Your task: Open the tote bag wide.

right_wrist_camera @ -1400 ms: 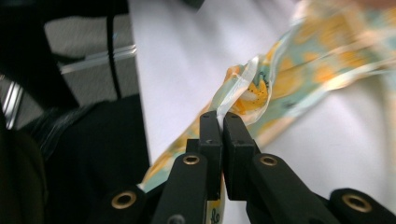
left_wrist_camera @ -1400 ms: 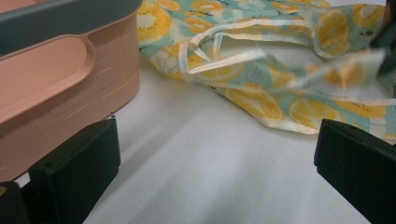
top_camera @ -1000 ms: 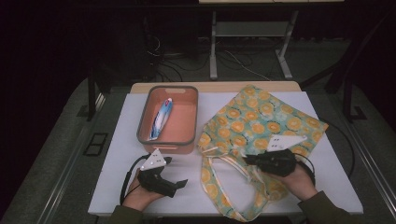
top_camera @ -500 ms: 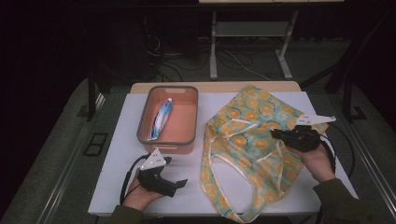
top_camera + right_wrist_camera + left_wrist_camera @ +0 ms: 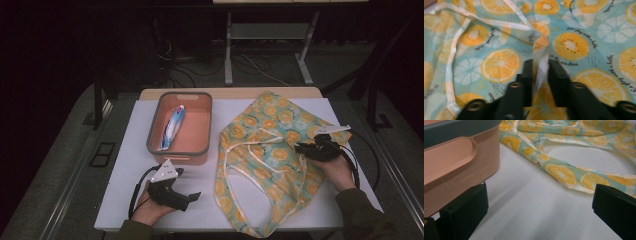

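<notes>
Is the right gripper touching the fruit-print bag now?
Touching. In the right gripper view, a fold of the fruit-print bag sits between the jaws of the right gripper, which have just been opening.

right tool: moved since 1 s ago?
Yes. In the high view the right tool has gone from the bag's handles, near the pink bin, out toward the table's right edge. Its jaws have just been opening, fabric between them.

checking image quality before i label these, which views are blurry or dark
High view: dim, black surroundings, the table lit, the bag fairly clear. Left gripper view: well lit, the tub and bag strap sharp, soft shadow beside the tub. Right gripper view: motion blur, worst on the pale fabric between the fingers.
</notes>
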### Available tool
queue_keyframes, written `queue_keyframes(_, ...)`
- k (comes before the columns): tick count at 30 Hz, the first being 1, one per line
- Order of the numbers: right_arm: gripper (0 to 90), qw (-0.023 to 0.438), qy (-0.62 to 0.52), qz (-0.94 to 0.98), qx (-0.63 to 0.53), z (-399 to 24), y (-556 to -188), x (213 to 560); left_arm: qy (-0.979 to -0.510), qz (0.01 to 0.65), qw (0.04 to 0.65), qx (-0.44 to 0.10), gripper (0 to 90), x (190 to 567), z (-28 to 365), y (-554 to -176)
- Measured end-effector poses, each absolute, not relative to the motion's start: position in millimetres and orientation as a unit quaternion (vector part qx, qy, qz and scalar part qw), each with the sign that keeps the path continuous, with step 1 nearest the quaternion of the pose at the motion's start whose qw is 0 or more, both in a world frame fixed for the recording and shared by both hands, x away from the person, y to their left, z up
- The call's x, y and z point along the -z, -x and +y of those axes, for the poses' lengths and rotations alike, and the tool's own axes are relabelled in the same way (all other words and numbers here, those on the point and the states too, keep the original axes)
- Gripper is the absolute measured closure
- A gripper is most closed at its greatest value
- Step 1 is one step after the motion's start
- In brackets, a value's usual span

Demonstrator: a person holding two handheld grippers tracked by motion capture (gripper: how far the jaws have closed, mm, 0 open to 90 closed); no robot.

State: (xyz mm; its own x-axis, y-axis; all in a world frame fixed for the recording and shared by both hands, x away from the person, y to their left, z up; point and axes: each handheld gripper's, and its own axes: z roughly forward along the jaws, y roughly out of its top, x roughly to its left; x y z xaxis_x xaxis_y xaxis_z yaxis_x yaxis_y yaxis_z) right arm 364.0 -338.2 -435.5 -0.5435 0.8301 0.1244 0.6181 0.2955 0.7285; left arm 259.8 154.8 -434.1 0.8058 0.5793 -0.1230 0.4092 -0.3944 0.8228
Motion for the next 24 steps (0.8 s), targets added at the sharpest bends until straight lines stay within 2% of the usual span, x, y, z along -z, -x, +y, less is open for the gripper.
queue_keyframes(5, 38.7, 0.144, -0.450, 0.780, -0.410, -338.7, -356.4, 416.5, -0.830, 0.297, 0.463, -0.092, 0.0, 433.8, 154.2, -259.6)
queue_keyframes(8, 32.5, 0.155, -0.438, 0.777, -0.425, -337.0, -347.1, 402.8, -0.830, 0.297, 0.464, -0.092, 0.0, 433.6, 153.8, -259.3)
queue_keyframes(17, 34.8, 0.115, -0.363, 0.810, -0.446, -309.8, -324.2, 384.1, -0.830, 0.296, 0.464, -0.092, 0.0, 433.4, 154.1, -259.7)
queue_keyframes(24, 47.3, 0.083, -0.329, 0.839, -0.426, -276.9, -319.3, 395.4, -0.830, 0.295, 0.463, -0.093, 0.0, 433.4, 154.2, -259.3)
